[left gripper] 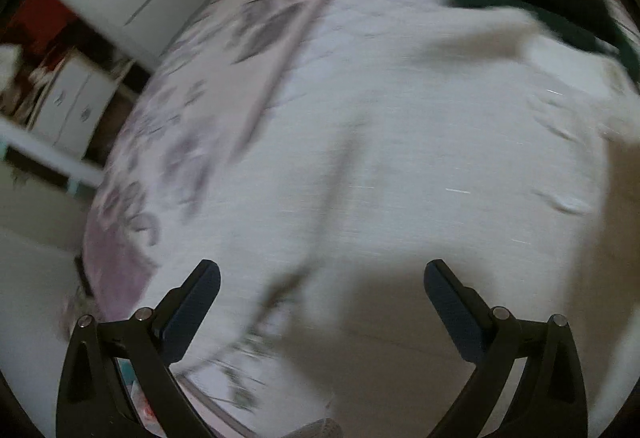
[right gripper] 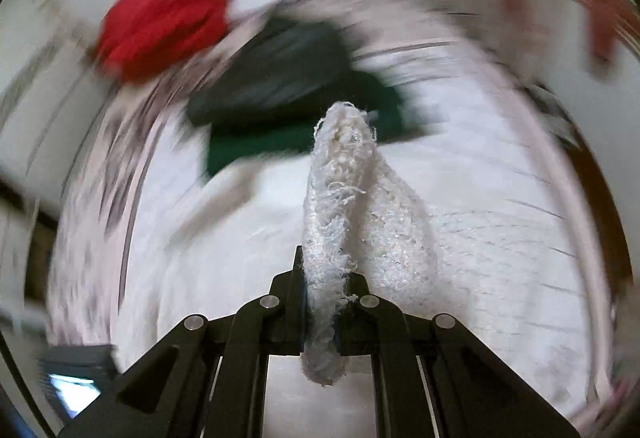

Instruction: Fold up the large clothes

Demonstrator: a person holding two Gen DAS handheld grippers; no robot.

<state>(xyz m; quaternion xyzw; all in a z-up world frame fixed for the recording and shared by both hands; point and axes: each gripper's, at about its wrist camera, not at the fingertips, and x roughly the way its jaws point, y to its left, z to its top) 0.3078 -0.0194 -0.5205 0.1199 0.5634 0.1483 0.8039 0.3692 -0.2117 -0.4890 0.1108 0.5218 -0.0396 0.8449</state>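
While left gripper [left gripper: 322, 272] gapes, right gripper [right gripper: 320, 278] pinches white knit [right gripper: 344, 197].

You have two grippers [left gripper: 320, 272] [right gripper: 322, 278], one white knit [right gripper: 348, 222], one red garment [right gripper: 164, 21], one dark green garment [right gripper: 280, 85] (blurred), one floral bedsheet [left gripper: 192, 141]

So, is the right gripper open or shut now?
Shut. The right gripper pinches a fold of the white fuzzy garment between its closed jaws.

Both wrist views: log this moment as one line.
left gripper: open, empty, above bed | right gripper: shut on white knit garment | dark green clothes beyond | both views blurred
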